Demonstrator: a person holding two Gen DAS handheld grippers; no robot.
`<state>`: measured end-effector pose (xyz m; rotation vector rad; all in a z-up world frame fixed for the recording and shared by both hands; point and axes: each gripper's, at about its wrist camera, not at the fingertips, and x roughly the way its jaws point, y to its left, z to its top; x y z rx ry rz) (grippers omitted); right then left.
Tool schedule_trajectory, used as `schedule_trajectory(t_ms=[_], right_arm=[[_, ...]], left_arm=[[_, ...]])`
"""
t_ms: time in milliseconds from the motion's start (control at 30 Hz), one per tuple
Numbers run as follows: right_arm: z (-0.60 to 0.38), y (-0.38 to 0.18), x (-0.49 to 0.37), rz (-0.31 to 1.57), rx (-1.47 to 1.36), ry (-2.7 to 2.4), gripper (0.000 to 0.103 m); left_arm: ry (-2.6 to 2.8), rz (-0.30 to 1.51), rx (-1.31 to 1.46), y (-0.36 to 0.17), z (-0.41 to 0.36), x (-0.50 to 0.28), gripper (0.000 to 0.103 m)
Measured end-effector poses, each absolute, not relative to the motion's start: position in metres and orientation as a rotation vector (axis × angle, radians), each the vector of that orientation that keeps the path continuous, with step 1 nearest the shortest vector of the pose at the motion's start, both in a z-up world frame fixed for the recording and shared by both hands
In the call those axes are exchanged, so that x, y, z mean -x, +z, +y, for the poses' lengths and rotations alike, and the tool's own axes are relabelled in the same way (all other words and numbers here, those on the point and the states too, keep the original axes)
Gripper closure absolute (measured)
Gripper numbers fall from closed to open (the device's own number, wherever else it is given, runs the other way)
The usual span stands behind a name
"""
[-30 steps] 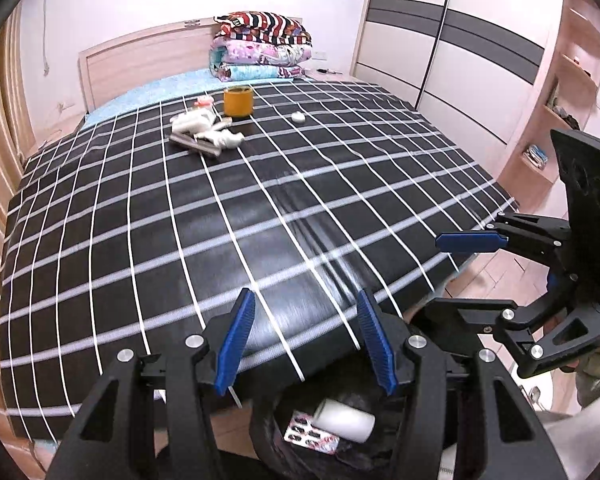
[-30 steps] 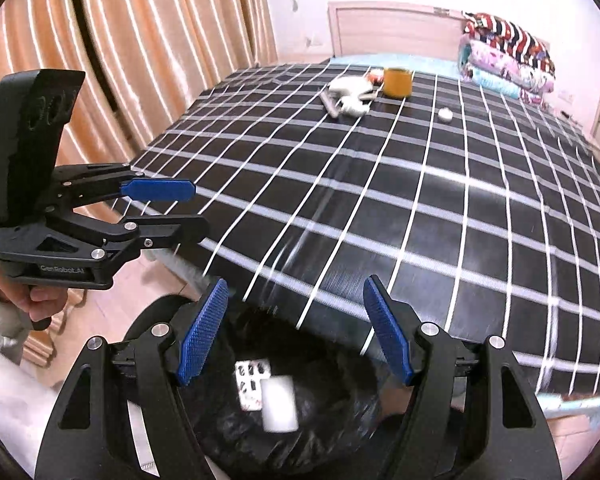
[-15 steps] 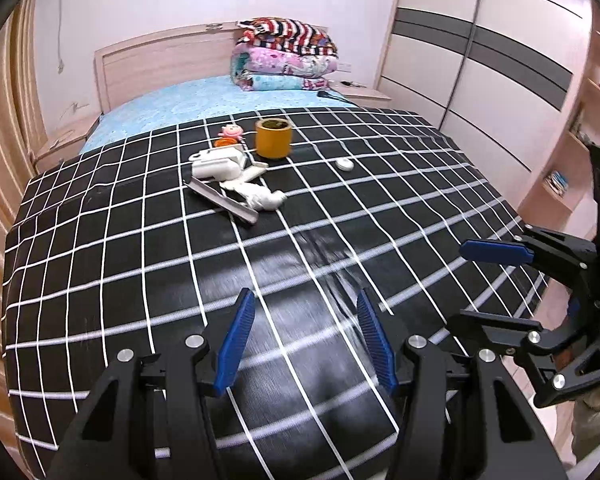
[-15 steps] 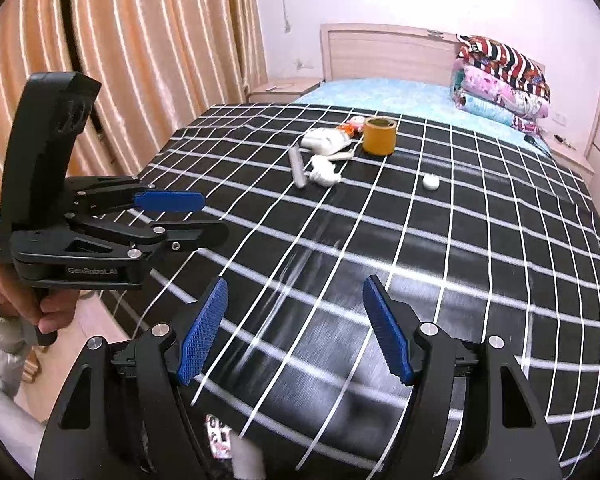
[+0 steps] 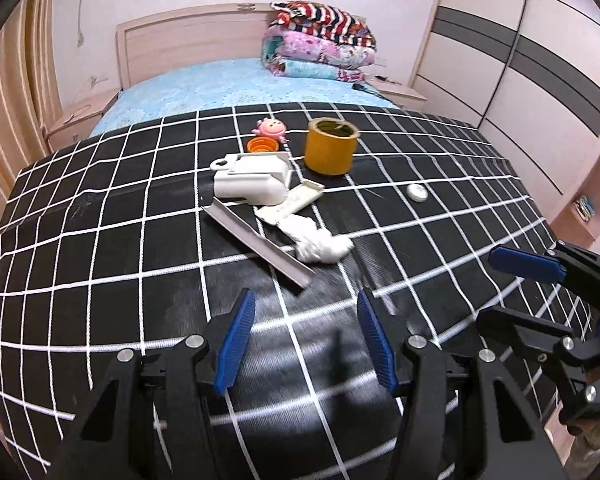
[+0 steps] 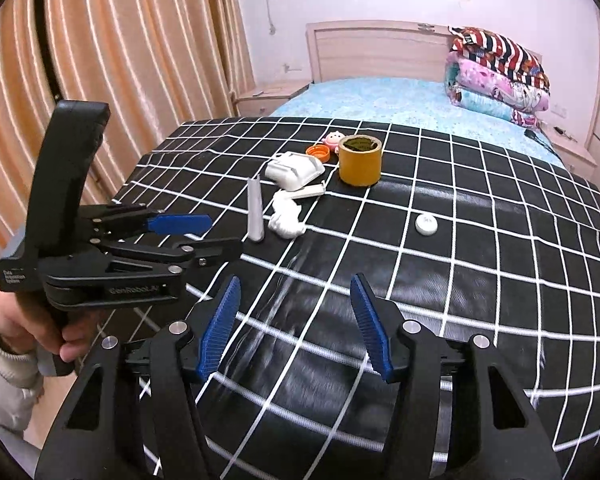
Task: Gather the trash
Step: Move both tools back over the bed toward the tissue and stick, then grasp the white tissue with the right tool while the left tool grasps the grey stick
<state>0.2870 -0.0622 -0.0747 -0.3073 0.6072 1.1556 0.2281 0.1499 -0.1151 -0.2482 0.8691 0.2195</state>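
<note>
Hovering over the near part of the black checked cover (image 5: 100,264), the left gripper (image 5: 306,338) has its blue pads apart with nothing between them. The right gripper (image 6: 296,326), whose jaws have just been closing a little, is likewise apart and empty, and sits to the right of the left one.

Beyond both lies the trash cluster: a crumpled tissue (image 5: 320,242) nearest, touching a grey strip (image 5: 260,246) whose long axis runs from far left to near right, slantwise to the left gripper's pads. Farther off are a white plastic case (image 5: 252,180), an orange cap (image 5: 263,145) and a tape roll (image 5: 331,146); a small white lid (image 5: 417,192) lies apart to the right.

The left gripper looks nearer the tissue and strip, the right nearer the lid. The cover between is bare, so either has room to approach, with the bed's edges well clear.
</note>
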Motion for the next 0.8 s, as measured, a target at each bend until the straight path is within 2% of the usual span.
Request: schedule_trajectory(t_ms=[400, 467, 633, 800], right_arm=[[-0.033, -0.079, -0.309, 0.619, 0.321, 1.167, 0.047], [-0.028, -0.08, -0.312, 0.62, 0.324, 1.177, 0.047], [-0.013, -0.087, -0.316, 0.666, 0.323, 1.202, 0.047], [0.004, -0.095, -0.314, 0.659, 0.377, 1.184, 0.047]], left_arm=[[0.261, 0.913, 0.276, -0.132, 0.168, -0.25, 0.052], [0.271, 0.91, 0.276, -0.132, 0.17, -0.25, 0.057], [0.299, 0.898, 0.314, -0.132, 0.181, -0.243, 0.081], [0.312, 0.891, 0.32, -0.132, 0.184, -0.238, 0.086]])
